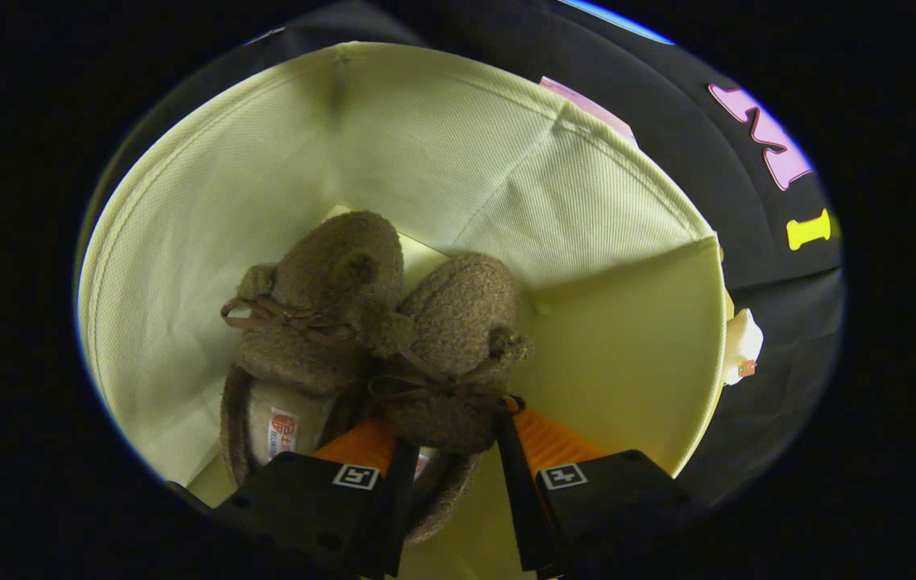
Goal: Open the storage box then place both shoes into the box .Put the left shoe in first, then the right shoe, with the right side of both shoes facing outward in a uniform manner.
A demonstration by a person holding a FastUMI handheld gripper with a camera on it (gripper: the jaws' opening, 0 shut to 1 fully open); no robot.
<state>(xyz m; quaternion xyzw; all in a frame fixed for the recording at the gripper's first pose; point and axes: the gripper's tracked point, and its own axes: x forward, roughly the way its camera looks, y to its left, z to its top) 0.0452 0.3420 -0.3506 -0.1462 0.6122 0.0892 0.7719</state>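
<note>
The tool (448,431), low in the frame, is clamped on the heel end of the right slipper (449,354), a finger pressing each side. Both fuzzy brown slippers lie side by side at the frame's centre, inside the pale yellow fabric storage box (184,242), left slipper (312,314) touching the right one.

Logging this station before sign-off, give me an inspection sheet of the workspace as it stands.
Surface: pale box floor, bare beside the shoes.
Job's things: storage box open; left shoe and right shoe side by side inside, touching.
Clutter: small white tag outside the box rim.
Gripper: gripper with fingers straddling the right shoe's heel end; firm pressing cannot be told.
Cables: nothing seen.
Surroundings: black cloth wall behind the box.
</note>
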